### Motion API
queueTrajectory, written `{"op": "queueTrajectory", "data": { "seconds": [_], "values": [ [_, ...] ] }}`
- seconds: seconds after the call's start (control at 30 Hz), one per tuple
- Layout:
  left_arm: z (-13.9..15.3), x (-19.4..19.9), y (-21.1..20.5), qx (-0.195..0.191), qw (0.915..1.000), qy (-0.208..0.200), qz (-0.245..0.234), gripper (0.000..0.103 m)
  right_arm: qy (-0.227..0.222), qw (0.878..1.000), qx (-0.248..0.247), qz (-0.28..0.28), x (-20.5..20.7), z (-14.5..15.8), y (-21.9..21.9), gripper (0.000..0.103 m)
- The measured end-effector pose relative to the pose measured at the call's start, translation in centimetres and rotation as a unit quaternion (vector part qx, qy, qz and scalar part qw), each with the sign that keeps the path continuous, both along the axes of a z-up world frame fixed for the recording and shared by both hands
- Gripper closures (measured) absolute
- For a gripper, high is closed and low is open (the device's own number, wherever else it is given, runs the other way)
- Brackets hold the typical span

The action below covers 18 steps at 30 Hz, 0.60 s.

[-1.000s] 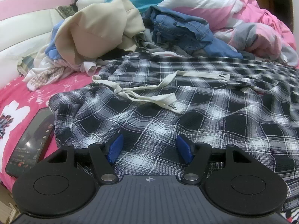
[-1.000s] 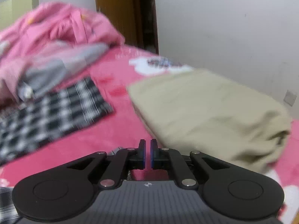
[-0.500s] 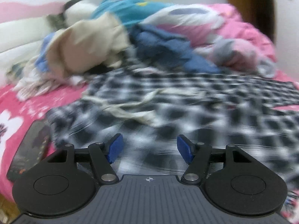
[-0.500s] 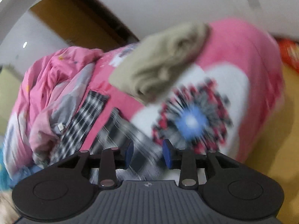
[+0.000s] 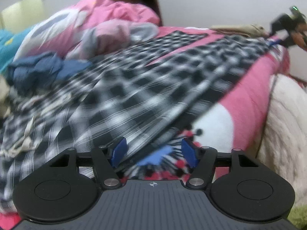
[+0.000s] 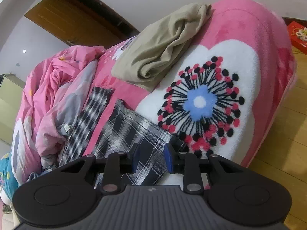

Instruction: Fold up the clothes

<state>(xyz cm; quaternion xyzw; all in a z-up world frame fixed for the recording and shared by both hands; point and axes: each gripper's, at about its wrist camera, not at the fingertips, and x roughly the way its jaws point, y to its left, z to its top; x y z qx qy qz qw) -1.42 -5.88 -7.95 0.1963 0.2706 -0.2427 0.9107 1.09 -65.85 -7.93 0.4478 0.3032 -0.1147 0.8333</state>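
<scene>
Room: a bedroom, with a bed under a fuzzy pink blanket that has a big white patch and a blue, red and black flower print; white wall and a brown wooden door behind it.
Right gripper: blue pads stand narrowly apart and are closing in; the hem corner of the black-and-white plaid trousers sits right between them, but the pads don't look pressed on it.
Left gripper: jaws stand fairly wide with nothing gripped; they hang over the edge of the plaid cloth and the flower print. This view is pretty blurry.
Plaid trousers: spread flat across the blanket, both legs running toward the foot of the bed, with a strip of pink showing between the legs.
Beige garment: a folded khaki-coloured piece lying on the blanket beyond the trouser hems, apart from them.
Pile: a crumpled pink and grey duvet beside the trousers, and a bunched blue denim piece next to the waist end.
Floor: light wooden boards past the bed edge.
</scene>
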Motion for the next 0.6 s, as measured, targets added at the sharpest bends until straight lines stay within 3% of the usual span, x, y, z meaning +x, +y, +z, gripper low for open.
{"op": "queueTrajectory", "data": {
  "seconds": [0.17,0.27,0.33,0.37,0.5,0.6],
  "values": [
    [0.2,-0.3,-1.2,-0.002,0.9994,-0.023,-0.027,0.04,0.009,1.0,0.006,-0.025,-0.1,-0.5,-0.2,0.071],
    [-0.3,-0.1,-2.6,0.014,0.9982,-0.035,-0.046,0.048,0.008,1.0,0.001,-0.018,0.2,-0.5,0.1,0.072],
    [-0.6,0.1,-3.2,0.016,0.9977,-0.037,-0.055,0.054,0.003,1.0,-0.009,-0.005,0.4,-0.3,0.4,0.097],
    [-0.5,0.1,-3.3,0.013,0.9975,-0.037,-0.059,0.057,-0.001,1.0,-0.014,-0.001,0.4,-0.1,0.6,0.099],
    [-0.4,0.1,-3.6,-0.001,0.9965,-0.025,-0.08,0.063,-0.009,0.999,-0.04,0.003,0.0,1.0,1.0,0.1],
    [-0.4,-0.2,-3.9,-0.005,0.9948,-0.017,-0.1,0.064,0.008,1.0,-0.027,-0.011,0.1,0.8,0.6,0.096]
  ]
}}
